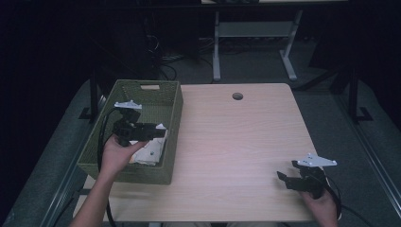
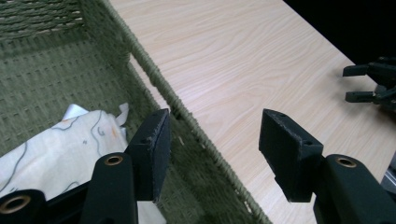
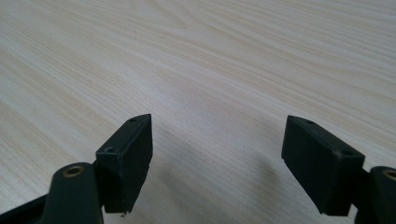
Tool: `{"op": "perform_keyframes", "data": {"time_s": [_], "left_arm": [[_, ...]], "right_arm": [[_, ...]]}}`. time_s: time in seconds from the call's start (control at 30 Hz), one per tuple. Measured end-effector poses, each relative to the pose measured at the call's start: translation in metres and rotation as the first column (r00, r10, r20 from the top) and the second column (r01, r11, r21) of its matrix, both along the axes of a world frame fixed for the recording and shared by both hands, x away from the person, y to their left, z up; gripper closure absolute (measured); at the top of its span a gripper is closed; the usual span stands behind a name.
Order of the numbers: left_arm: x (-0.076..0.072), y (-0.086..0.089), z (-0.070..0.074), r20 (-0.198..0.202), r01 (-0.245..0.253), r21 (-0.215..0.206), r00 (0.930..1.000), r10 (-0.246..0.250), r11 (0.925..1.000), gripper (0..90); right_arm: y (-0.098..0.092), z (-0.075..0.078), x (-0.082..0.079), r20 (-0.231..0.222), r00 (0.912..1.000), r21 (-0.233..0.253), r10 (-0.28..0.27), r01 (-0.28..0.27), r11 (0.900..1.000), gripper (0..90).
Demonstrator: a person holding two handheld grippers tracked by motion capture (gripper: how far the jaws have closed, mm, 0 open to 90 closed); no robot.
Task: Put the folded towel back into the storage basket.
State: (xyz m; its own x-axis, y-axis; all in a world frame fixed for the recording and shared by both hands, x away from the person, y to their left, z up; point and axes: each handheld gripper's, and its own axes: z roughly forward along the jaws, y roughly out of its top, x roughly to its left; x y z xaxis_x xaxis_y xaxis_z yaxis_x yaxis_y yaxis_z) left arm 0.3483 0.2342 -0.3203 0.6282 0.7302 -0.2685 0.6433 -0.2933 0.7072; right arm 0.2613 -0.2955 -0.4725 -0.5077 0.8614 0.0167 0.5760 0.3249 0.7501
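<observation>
So the thing in play here is the white cloth (image 1: 150, 153) with the little squiggly print, and it's lying crumpled in the bottom of the green woven basket (image 1: 171, 106), near the wall that faces the open tabletop. In the left gripper view it sits just left of the near jaw. The left gripper (image 1: 158, 131) hangs over the basket right above that cloth, jaws wide apart and straddling the basket's rim, nothing between them.

Looks like the reach-in step: the person seems to be lining up to grab the cloth, not holding it yet. Next move probably means tipping the gripper down and back inside the wall so both jaws clear the rim, then pinching a raised fold rather than flat fabric.

The right gripper (image 1: 287, 180) is well apart from all this, parked low over the bare wooden table (image 1: 236, 142) at the near right corner, jaws spread and empty too. Seems to be just waiting for its turn.
</observation>
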Motion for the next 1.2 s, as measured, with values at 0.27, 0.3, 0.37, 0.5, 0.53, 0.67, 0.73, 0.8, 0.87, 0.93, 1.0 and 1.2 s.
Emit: {"op": "perform_keyframes", "data": {"time_s": [0.27,0.3,0.37,0.5,0.53,0.67,0.73,0.8,0.87,0.93,1.0,1.2], "left_arm": [[0.000,-0.010,0.004,0.013,0.019,-0.008,0.9997,-0.019,0.9998,43.9],[-0.001,-0.013,0.006,0.015,0.025,-0.005,0.9996,-0.025,0.9997,43.8],[-0.002,-0.016,0.006,0.017,0.031,-0.013,0.9994,-0.031,0.9994,43.9],[-0.004,-0.026,0.007,0.020,0.050,-0.011,0.9986,-0.050,0.9987,43.8],[-0.004,-0.027,0.007,0.020,0.055,-0.008,0.9983,-0.055,0.9985,43.5],[-0.006,-0.036,0.007,0.021,0.073,-0.006,0.9972,-0.072,0.9973,42.6],[-0.006,-0.038,0.007,0.021,0.078,-0.003,0.9967,-0.078,0.9969,42.6],[-0.007,-0.042,0.007,0.022,0.083,-0.003,0.9963,-0.083,0.9965,42.4],[-0.008,-0.045,0.008,0.024,0.088,-0.002,0.9958,-0.088,0.9961,42.3],[-0.009,-0.050,0.008,0.027,0.101,-0.001,0.9946,-0.101,0.9949,42.2],[-0.009,-0.051,0.008,0.028,0.099,-0.006,0.9947,-0.099,0.9950,42.2],[-0.011,-0.061,0.007,0.029,0.123,-0.005,0.9920,-0.123,0.9924,41.0]], "right_arm": [[0.000,0.000,0.000,0.004,1.0000,0.001,-0.002,0.002,1.000,24.3],[0.000,0.001,0.000,0.004,1.0000,0.001,-0.002,0.002,1.000,24.3],[0.000,0.001,0.000,0.005,1.0000,0.001,-0.002,0.002,1.000,24.3],[0.000,0.001,-0.001,0.007,1.0000,0.001,-0.004,0.004,1.000,24.2],[0.000,0.001,-0.001,0.007,1.0000,0.001,-0.004,0.004,1.000,24.2],[0.000,0.002,-0.001,0.012,0.9999,0.002,-0.004,0.004,1.000,24.1],[0.000,0.002,-0.002,0.014,0.9999,0.002,-0.005,0.005,1.000,24.1],[0.000,0.002,-0.002,0.015,0.9999,0.002,-0.003,0.003,1.000,24.1],[0.000,0.002,-0.002,0.016,0.9999,0.003,-0.002,0.002,1.000,24.1],[0.000,0.002,-0.002,0.016,0.9999,0.005,-0.003,0.003,1.000,24.1],[-0.001,0.003,-0.002,0.016,0.9999,0.005,-0.002,0.002,1.000,24.1],[-0.001,0.003,-0.002,0.018,0.9998,0.006,-0.003,0.003,1.000,24.1]]}}
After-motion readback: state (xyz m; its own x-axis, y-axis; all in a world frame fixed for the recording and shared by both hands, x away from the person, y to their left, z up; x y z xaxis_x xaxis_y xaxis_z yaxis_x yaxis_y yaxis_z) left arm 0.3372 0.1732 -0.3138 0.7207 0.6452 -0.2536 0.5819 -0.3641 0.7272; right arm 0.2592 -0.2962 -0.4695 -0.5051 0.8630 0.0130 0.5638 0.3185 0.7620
